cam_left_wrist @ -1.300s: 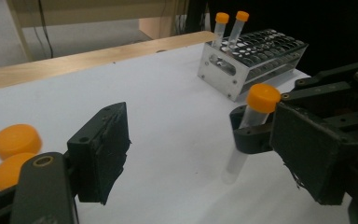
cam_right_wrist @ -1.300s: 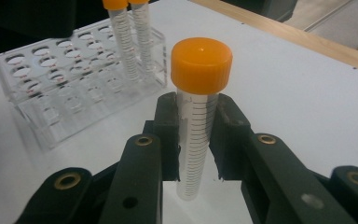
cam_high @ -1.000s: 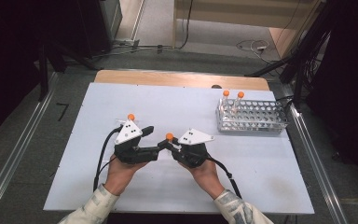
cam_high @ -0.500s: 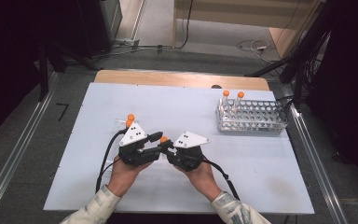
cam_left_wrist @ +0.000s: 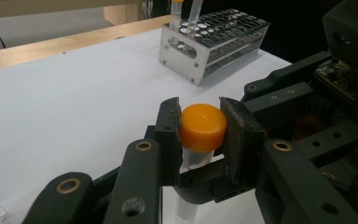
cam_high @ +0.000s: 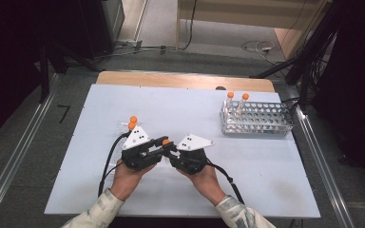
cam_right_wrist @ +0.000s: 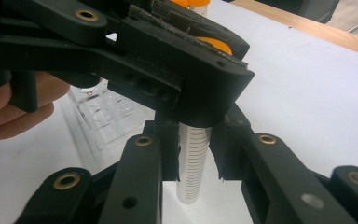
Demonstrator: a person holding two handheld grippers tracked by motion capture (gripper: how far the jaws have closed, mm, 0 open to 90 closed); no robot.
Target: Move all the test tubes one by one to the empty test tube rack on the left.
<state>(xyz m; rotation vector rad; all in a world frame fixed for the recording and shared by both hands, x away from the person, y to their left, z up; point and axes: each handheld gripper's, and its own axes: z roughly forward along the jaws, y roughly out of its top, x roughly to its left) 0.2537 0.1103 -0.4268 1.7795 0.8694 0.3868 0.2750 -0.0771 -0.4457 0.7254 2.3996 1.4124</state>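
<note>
Between the hands, left gripper point(cam_left_wrist: 200, 135) has just closed, apparently clamping orange cap point(cam_left_wrist: 203, 127).

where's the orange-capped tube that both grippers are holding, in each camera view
High view: tube at lower centre, between the grippers.
Left gripper view: orange cap at centre, pinched.
Right gripper view: clear graduated body at lower centre.
Shared landmark: metal rack, also in the left gripper view.

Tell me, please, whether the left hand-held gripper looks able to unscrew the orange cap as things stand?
Probably yes: the left hand-held gripper has just closed on the orange cap, while the right hand-held gripper clamps the clear graduated plastic tube beneath.
</note>
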